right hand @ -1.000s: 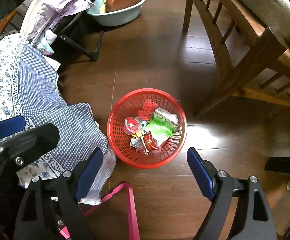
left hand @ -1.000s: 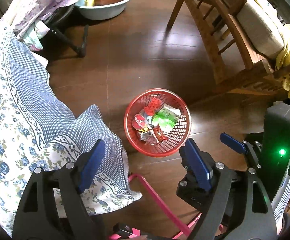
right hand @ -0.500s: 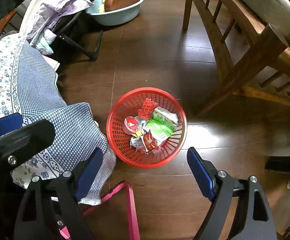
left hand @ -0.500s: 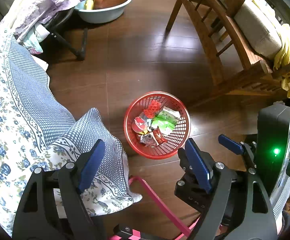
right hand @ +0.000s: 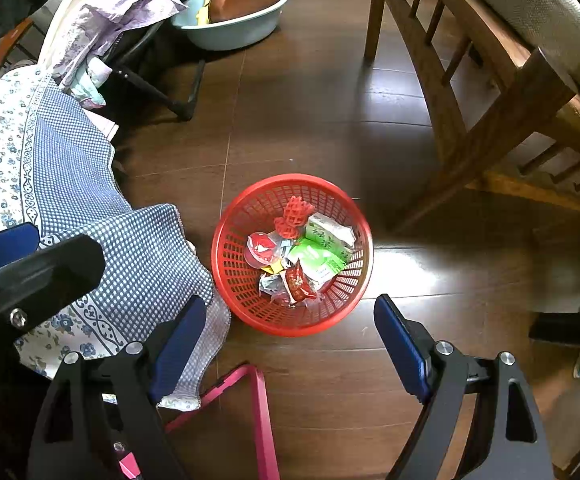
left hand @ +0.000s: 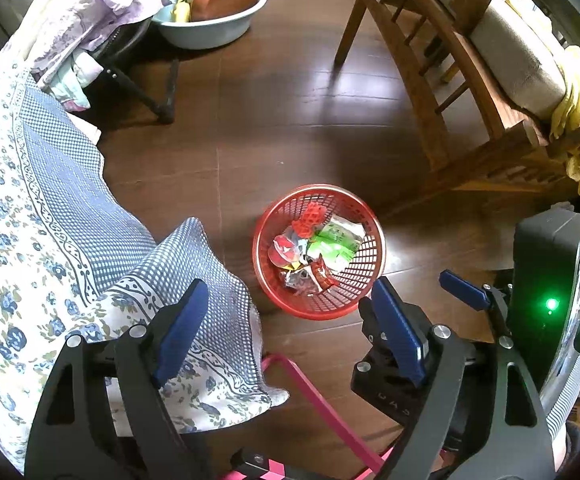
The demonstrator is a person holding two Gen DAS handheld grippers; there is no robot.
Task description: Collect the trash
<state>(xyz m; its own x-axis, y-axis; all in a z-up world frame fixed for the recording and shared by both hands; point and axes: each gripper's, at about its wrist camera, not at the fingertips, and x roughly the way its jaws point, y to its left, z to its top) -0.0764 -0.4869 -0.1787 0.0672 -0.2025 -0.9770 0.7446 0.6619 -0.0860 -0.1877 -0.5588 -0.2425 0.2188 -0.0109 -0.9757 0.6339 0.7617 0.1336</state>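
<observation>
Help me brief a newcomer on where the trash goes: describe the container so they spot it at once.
On the dark wooden floor, between the blue patterned cloth and the wooden chair, stands a round red basket. Unlike the pale blue basin farther back, its walls are open mesh and it holds crumpled wrappers.

Left gripper has drawn back — red basket looks farther.
</observation>
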